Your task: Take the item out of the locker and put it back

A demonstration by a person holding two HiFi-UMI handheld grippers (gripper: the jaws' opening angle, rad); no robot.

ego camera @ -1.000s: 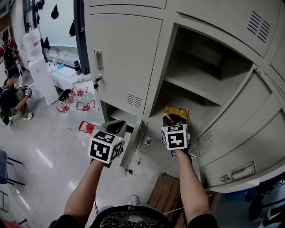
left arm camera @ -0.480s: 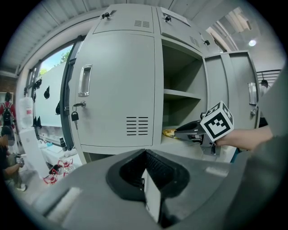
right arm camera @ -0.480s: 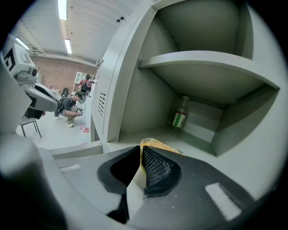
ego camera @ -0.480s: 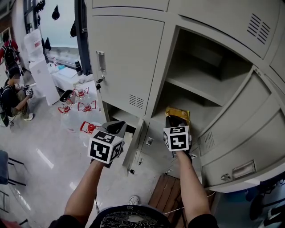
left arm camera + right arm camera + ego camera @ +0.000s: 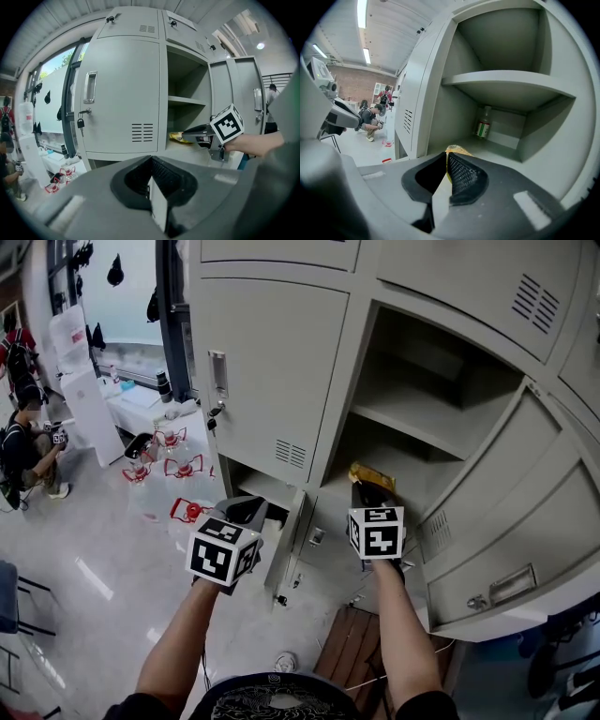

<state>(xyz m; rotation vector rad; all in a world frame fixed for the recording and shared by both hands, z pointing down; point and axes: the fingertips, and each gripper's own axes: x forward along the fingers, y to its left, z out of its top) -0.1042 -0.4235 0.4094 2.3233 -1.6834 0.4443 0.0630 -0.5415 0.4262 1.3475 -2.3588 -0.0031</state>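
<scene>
In the last second the right gripper (image 5: 368,495) has hardly moved. Its jaws are still pressed on the yellow snack packet (image 5: 373,477), which now shows more edge-on at the mouth of the lower compartment of the open locker (image 5: 441,381). I judge the packet is in transit, but I cannot tell in which direction. The left gripper (image 5: 246,514), jaws together on nothing, hangs before the closed door (image 5: 272,371). A small bottle (image 5: 483,123) stands in the compartment's back corner, under the shelf (image 5: 412,432).

Open-fronted locker (image 5: 441,362); shelf (image 5: 511,84) overhead, bottle (image 5: 483,124) at back.
</scene>
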